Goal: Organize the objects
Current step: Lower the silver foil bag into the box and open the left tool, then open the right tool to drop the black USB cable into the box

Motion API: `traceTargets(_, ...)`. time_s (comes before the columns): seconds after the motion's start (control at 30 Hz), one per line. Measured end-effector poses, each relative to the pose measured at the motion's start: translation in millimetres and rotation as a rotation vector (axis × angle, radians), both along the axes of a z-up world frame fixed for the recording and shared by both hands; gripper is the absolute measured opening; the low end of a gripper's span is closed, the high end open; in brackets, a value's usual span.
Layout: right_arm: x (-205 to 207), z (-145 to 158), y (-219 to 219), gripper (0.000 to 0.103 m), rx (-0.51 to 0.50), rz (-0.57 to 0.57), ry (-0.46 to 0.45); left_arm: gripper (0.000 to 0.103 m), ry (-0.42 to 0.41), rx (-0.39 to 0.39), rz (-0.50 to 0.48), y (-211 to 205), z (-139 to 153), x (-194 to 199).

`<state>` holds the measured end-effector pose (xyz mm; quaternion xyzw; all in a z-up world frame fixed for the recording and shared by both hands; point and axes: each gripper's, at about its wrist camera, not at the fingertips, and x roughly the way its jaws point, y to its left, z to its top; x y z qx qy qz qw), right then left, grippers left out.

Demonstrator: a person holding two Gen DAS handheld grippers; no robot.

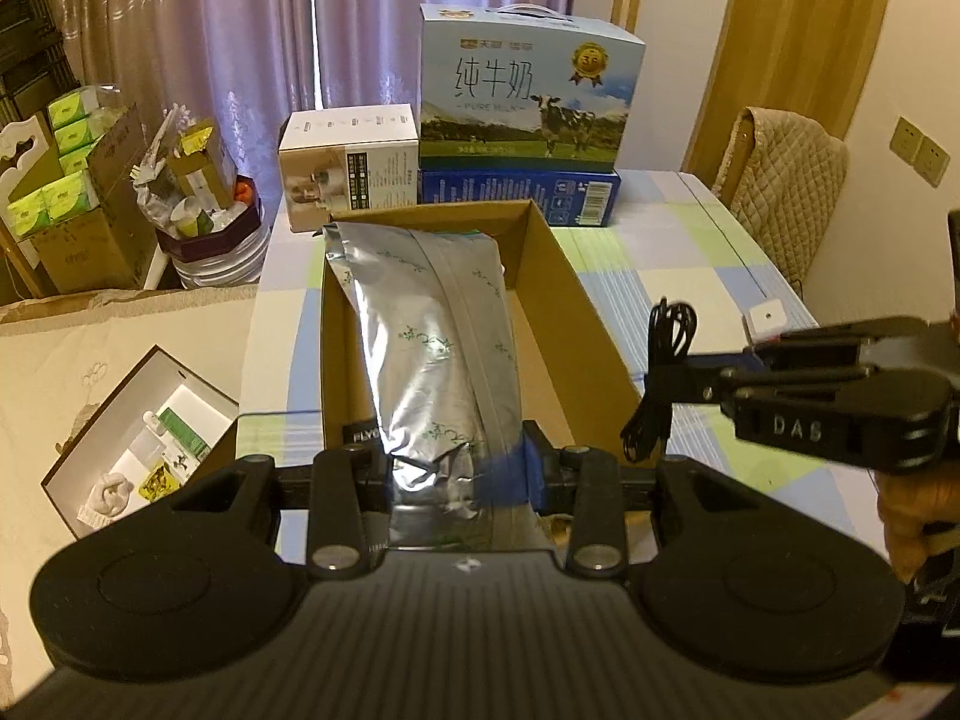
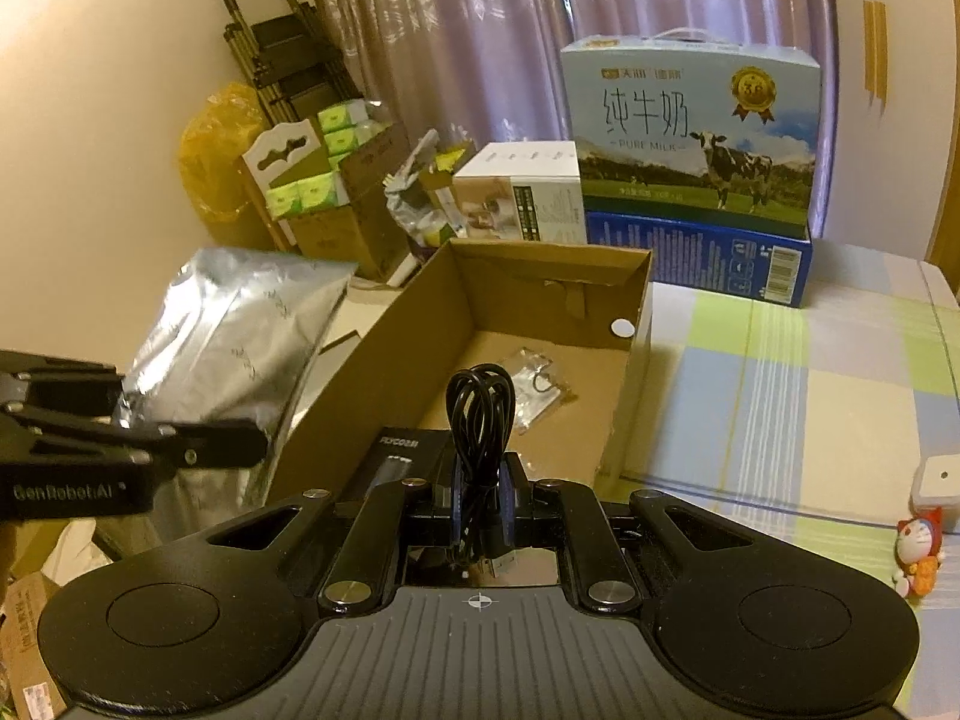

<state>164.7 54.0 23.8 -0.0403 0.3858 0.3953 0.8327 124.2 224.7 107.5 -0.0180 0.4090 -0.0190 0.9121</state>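
My left gripper [image 1: 459, 456] is shut on the near end of a long silver foil bag [image 1: 432, 336], which hangs over the open cardboard box [image 1: 594, 324]. In the right wrist view the same foil bag [image 2: 240, 324] shows left of the box [image 2: 372, 372], outside its left wall. My right gripper [image 2: 480, 480] is shut on a coiled black cable [image 2: 480, 414] at the box's near edge. From the left wrist view that cable [image 1: 660, 372] dangles off the right gripper [image 1: 672, 381] beside the box's right wall. A small clear packet [image 2: 537, 390] lies on the box floor.
A milk carton case [image 1: 528, 84] on a blue box [image 1: 522, 192] and a white box [image 1: 351, 168] stand behind the cardboard box. A small white device [image 2: 936, 480] and a toy figure [image 2: 918, 546] sit on the checked tablecloth [image 2: 780, 390] at right. Clutter lies left of the table.
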Motion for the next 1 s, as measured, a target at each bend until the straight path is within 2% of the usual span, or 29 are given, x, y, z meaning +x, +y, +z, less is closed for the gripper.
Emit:
traceTargets(0.33, 23, -17, 6, 0.009, -0.011, -0.019, 0.025, 0.033, -0.006, -0.032, 0.017, 5, -13, 46)
traceTargets(0.4, 25, -20, 7, 0.009, -0.014, -0.023, 0.029, 0.038, 0.003, -0.037, 0.033, 7, -17, 52)
traceTargets(0.7, 26, -29, 2, 0.009, 0.002, -0.037, 0.052, 0.04, 0.004, -0.025, 0.055, 8, -27, 40)
traceTargets(1.0, 26, -29, 6, 0.009, 0.018, -0.021, 0.091, 0.047, 0.011, -0.023, 0.07, 10, -33, 27)
